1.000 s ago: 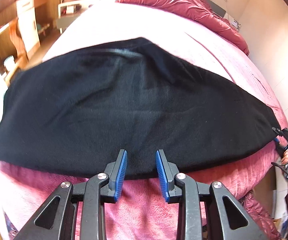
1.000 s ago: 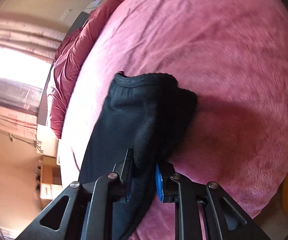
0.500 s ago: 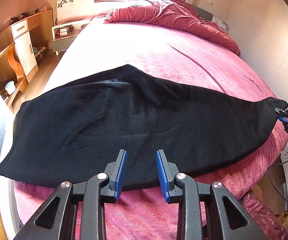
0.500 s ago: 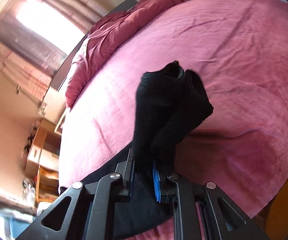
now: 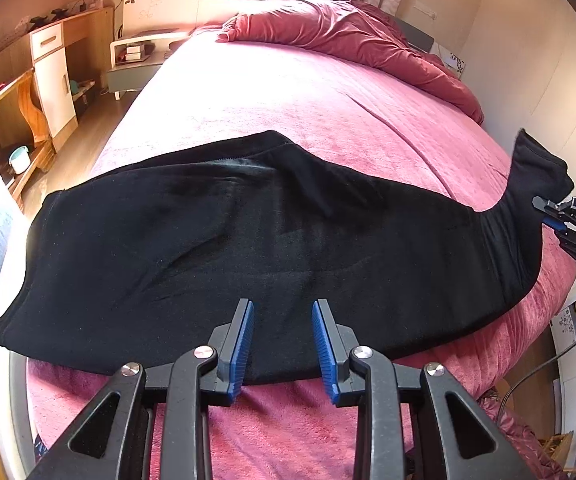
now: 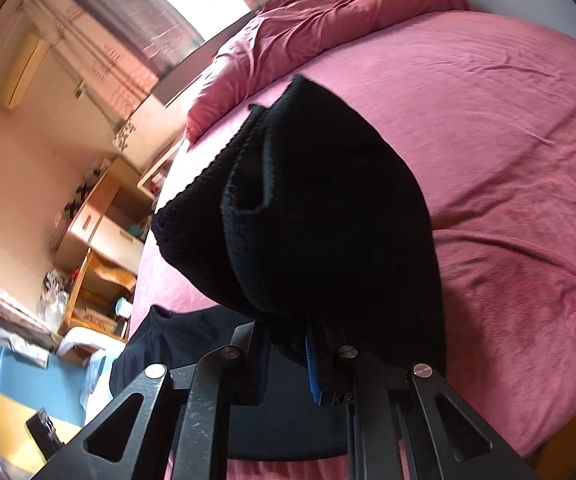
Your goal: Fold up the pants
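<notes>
The black fleece pants [image 5: 247, 248] are spread on the pink plush bed cover [image 5: 288, 92]; their cuff end at frame right is clamped in the right gripper [image 6: 288, 354], while the left gripper [image 5: 281, 344] is held wide over the near edge.

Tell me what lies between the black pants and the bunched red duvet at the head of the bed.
Only bare pink bedspread lies between the black pants and the red duvet; the left wrist view shows it best.

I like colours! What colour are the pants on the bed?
Plain black fleece pants, clearest in the left wrist view.
</notes>
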The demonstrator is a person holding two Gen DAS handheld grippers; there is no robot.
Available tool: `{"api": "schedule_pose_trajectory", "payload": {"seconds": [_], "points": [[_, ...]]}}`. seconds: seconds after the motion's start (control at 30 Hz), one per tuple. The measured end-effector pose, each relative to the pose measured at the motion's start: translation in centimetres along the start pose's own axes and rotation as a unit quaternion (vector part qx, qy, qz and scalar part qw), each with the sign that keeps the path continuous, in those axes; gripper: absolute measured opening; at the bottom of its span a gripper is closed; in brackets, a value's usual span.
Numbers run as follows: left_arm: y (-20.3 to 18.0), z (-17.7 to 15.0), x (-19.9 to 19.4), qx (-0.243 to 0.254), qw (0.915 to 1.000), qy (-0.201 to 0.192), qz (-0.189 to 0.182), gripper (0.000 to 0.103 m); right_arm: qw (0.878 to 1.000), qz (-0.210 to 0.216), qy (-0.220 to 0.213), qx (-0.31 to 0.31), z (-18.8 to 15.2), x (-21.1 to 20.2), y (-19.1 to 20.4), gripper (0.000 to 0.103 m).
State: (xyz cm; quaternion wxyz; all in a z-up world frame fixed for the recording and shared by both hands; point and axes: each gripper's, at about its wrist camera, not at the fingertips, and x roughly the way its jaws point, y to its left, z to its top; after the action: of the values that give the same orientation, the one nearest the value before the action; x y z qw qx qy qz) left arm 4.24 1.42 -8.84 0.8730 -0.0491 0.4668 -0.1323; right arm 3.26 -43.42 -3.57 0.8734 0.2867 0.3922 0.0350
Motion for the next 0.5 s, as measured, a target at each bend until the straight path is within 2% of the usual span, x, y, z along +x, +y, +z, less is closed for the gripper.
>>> {"api": "schedule_pose_trajectory", "payload": {"seconds": [0.27, 0.5], "points": [[1.6, -0.1, 1.2, -0.045, 0.9982, 0.028, -0.030, 0.031, 0.994, -0.013, 0.069, -0.085, -3.3, 4.9, 6.5, 0.016], [4.3, 0.0, 3.1, -0.129, 0.9854, 0.071, -0.086, 0.029, 0.977, -0.041, 0.131, -0.160, -8.3, 10.4, 11.1, 0.016]]}}
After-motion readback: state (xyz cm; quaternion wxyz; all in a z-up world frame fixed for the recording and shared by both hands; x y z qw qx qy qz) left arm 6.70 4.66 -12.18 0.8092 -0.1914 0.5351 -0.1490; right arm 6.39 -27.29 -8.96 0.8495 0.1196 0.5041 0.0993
